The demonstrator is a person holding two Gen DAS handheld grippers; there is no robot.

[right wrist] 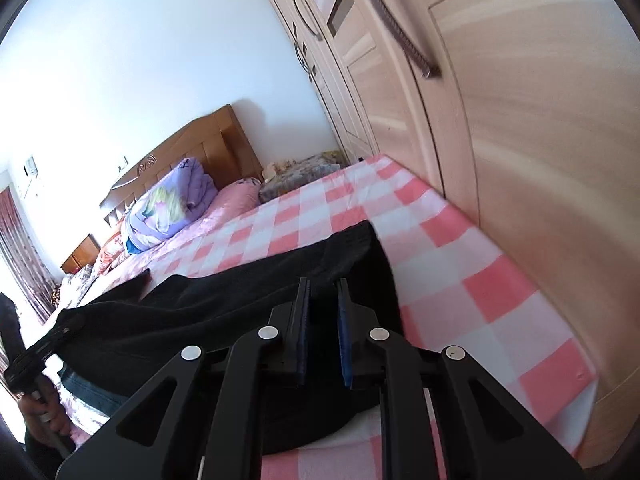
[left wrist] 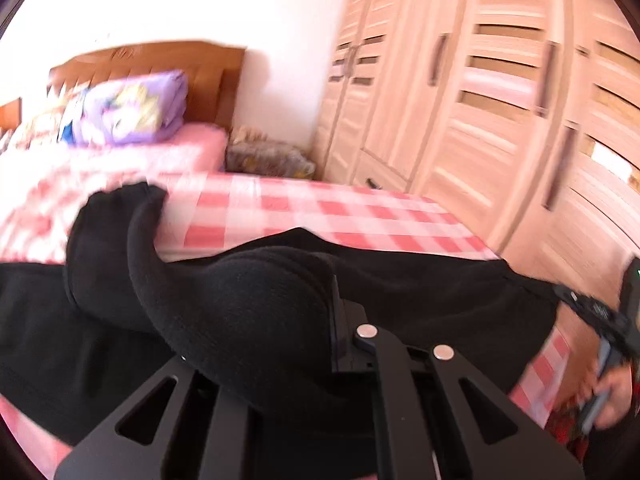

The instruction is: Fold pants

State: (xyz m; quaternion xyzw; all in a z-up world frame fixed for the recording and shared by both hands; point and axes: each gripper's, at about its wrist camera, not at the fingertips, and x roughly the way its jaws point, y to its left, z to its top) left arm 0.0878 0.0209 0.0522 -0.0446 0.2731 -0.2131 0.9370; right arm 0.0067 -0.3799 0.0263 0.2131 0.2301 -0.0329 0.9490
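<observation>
The pants (right wrist: 224, 312) were seen lying across the near part of the bed (right wrist: 472, 280), spread from side to side on the pink check sheet, with their near edge lifted off it at two places.

In the left wrist view the left gripper (left wrist: 320, 320) was largely hidden by a thick roll of black cloth draped over its fingers; the jaws were taken to be pressed together on that cloth, since the fabric rose from them in a bulge and trailed away to a loose end farther up the bed. In the right wrist view the right gripper (right wrist: 324, 320) was seen with its blue pads (right wrist: 344, 344) drawn close, black cloth passing between them, so a pinch on the pants' edge was judged there too. Both holds were judged to have been taken on one long edge so that it could be raised and carried over the rest, making a first fold along the length.

Room for that move was judged good ahead: bare check sheet lay beyond the pants up to the pillows (right wrist: 168, 208) and the headboard (right wrist: 192, 148). The right side was tight, for the wardrobe (right wrist: 520, 120) stood just beside the bed's edge, and the pants' end lay near that edge. A person's hand (left wrist: 612, 396) was seen at the right gripper's handle.
</observation>
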